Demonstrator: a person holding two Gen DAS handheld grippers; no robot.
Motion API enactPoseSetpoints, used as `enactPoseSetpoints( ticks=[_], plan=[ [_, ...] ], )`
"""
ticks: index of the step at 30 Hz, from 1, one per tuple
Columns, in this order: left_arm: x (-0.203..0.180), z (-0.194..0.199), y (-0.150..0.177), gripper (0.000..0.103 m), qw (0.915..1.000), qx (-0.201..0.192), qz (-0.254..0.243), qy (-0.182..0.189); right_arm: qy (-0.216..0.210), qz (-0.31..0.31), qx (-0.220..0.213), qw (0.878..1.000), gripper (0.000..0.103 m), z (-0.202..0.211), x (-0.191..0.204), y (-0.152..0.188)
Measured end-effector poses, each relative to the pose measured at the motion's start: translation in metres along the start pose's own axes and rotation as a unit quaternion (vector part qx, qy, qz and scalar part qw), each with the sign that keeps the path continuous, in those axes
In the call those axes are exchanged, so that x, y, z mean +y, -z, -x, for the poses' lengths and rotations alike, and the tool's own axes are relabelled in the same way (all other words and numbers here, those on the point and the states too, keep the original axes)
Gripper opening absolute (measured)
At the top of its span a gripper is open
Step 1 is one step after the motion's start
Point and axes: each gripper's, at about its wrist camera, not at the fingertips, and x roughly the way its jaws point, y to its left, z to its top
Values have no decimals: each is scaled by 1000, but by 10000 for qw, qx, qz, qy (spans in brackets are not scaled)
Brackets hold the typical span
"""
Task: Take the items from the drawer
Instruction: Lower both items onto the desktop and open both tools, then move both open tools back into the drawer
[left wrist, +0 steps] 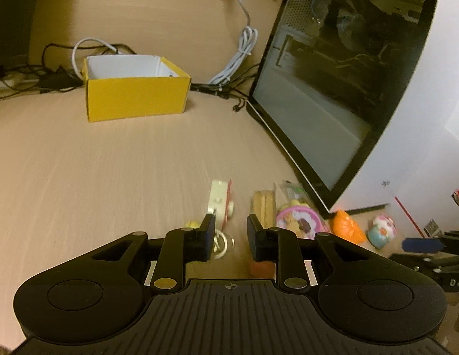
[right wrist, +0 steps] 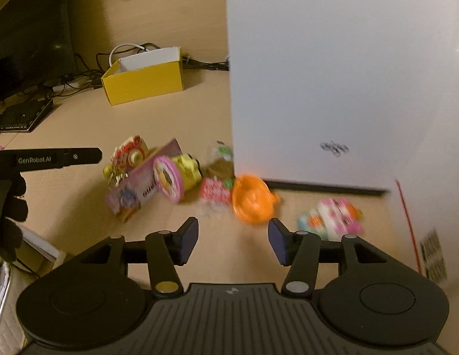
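Observation:
Several small toys and snack packets lie in a loose heap on the wooden table beside a white computer case (right wrist: 318, 74). Among them are an orange toy (right wrist: 251, 202), a pink round tin (right wrist: 167, 182), a yellow toy camera (right wrist: 189, 165) and a pink-and-white packet (right wrist: 333, 219). My right gripper (right wrist: 233, 238) hangs open just in front of the orange toy, holding nothing. My left gripper (left wrist: 231, 236) is open above the heap's left end, over a white toy (left wrist: 220, 201) and a biscuit packet (left wrist: 263, 207). No drawer shows in either view.
An open yellow cardboard box (left wrist: 135, 88) stands further back on the table, with tangled cables (left wrist: 241, 53) behind it. The case's dark glass side (left wrist: 347, 74) walls off the right. A monitor (right wrist: 31, 29) and a keyboard (right wrist: 22, 115) sit at the left. A gloved hand (right wrist: 7, 207) holds the left gripper.

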Motion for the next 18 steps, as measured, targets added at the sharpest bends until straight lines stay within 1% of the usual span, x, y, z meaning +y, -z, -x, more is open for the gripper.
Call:
enactPoseSetpoints(
  ticks=[4,8,11,14,16,18],
  plan=[
    [-2,16,8,26,10000,-39,-11,-4,88,-4,86,9999,61,15,-5,19],
    [-10,34,16,26,9998,-55,-163,60,176,-11,331,9993,61,16,-9,37],
    [-20,47,23,26,9991,-16,-355,222,209,-22,501,9985,61,18,-12,52],
    [-32,53,31,26,9960,225,-636,592,210,-14,647,9977,64,18,-10,65],
    [-43,53,39,26,9915,457,-904,817,218,11,737,9970,65,17,-8,72],
    [-55,50,50,26,9853,733,-1156,1025,206,71,880,9959,66,13,-6,79]
  ],
)
